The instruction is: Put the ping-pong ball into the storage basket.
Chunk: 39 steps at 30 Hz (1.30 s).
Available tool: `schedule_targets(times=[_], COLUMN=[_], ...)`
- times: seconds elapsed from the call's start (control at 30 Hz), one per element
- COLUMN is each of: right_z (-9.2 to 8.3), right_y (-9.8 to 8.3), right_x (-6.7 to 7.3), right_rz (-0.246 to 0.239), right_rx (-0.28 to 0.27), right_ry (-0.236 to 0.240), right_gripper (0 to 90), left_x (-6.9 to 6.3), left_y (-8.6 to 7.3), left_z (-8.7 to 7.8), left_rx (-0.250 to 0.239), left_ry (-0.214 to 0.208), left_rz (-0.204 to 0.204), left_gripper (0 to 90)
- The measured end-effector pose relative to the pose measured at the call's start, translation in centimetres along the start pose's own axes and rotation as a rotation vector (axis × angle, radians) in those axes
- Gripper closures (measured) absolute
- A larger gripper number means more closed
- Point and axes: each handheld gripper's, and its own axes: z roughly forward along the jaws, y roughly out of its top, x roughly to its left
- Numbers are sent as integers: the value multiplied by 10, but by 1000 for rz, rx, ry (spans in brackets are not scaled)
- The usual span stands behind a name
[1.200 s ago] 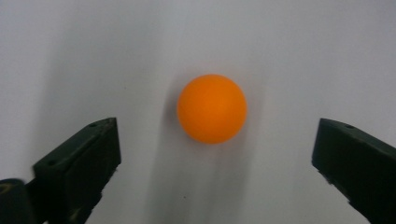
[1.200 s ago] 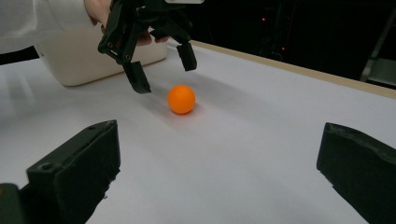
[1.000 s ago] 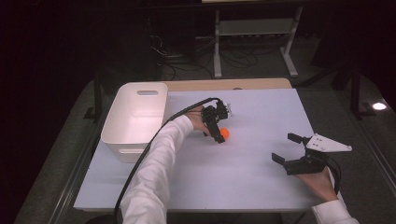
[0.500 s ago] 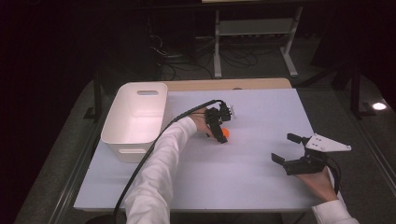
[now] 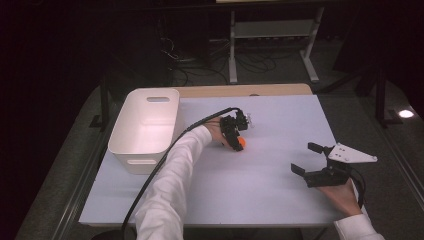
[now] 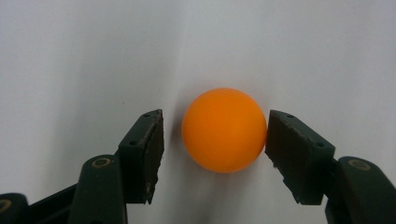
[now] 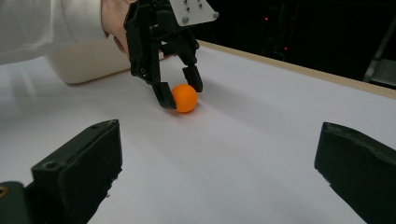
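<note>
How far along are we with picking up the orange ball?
Done: the left gripper is down over the orange ball. In hand: its jaws have just been closing; one pad seems to touch, the other shows a gap. Left: finish the grasp and lift. The ball sits on the table; the right gripper waits open.

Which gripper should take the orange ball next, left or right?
Left. The left gripper already straddles the orange ball, and its jaws have just been closing around it. The right gripper sits open, well away across the white table.
</note>
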Motion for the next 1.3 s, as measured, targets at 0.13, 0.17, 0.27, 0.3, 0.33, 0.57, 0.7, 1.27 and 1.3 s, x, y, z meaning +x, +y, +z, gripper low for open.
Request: schedule_targets(times=[0.13, 0.17, 0.27, 0.3, 0.33, 0.57, 0.7, 1.27, 1.3], right_z=[1, 1, 1, 1, 1, 2, 2, 0, 0], right_y=[-1, -1, -1, -1, -1, -1, -1, -2, -2], right_x=[0, 0, 0, 0, 0, -1, 0, -2, -2], right_rz=[0, 5, 3, 1, 0, 1, 7, 19, 19], right_rx=[5, 9, 8, 7, 6, 6, 3, 7, 7], right_ry=[2, 4, 3, 2, 2, 8, -7, -16, -15], right_gripper=[4, 4, 4, 4, 2, 0, 0, 0, 0], left_x=[0, 1, 0, 0, 0, -1, -1, -1, -2], left_y=[0, 0, 1, 1, 2, 2, 3, 2, 2], left_z=[3, 4, 5, 5, 5, 4, 3, -20, -22], left_rx=[10, 12, 4, -3, -8, -3, -12, -42, -41], left_ry=[5, 1, -2, -1, 1, 11, 16, 30, 26], left_rz=[0, 3, 7, 3, 4, 16, 11, -16, -21], left_gripper=[411, 419, 458, 475, 490, 501, 501, 501, 501])
